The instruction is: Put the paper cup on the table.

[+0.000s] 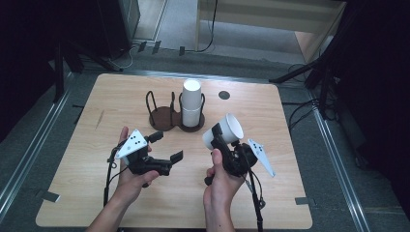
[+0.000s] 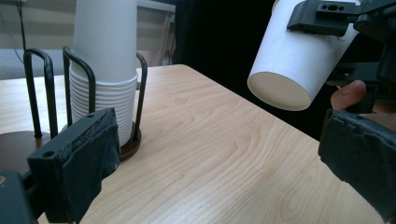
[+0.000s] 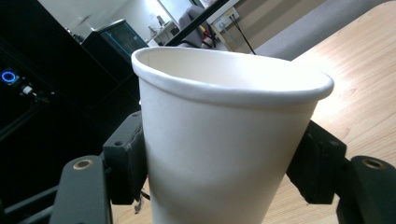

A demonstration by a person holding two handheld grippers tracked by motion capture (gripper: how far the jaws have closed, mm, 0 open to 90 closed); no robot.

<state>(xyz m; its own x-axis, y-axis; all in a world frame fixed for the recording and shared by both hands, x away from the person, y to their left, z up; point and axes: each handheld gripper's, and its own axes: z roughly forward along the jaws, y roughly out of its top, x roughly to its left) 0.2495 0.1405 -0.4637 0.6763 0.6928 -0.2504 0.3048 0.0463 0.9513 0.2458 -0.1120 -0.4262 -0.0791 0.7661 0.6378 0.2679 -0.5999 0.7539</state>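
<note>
The right hand-held gripper [image 1: 218, 134] is clamped on the wall of a single white paper cup [image 1: 223, 130], which it holds tilted above the table [image 1: 270, 193], mouth pointing up and away from the hand, clear of the stack of cups [image 1: 191, 102] that stands upside down in the wire cup holder [image 1: 170, 116] ahead of both hands. The left hand-held gripper [image 1: 167, 147] has its jaws wide apart and holds nothing, beside the right one and short of the holder. Judged from this, one cup is already separated from the stack, while setting it down remains; the holder's second bay [image 1: 159, 113] stands empty.
</note>
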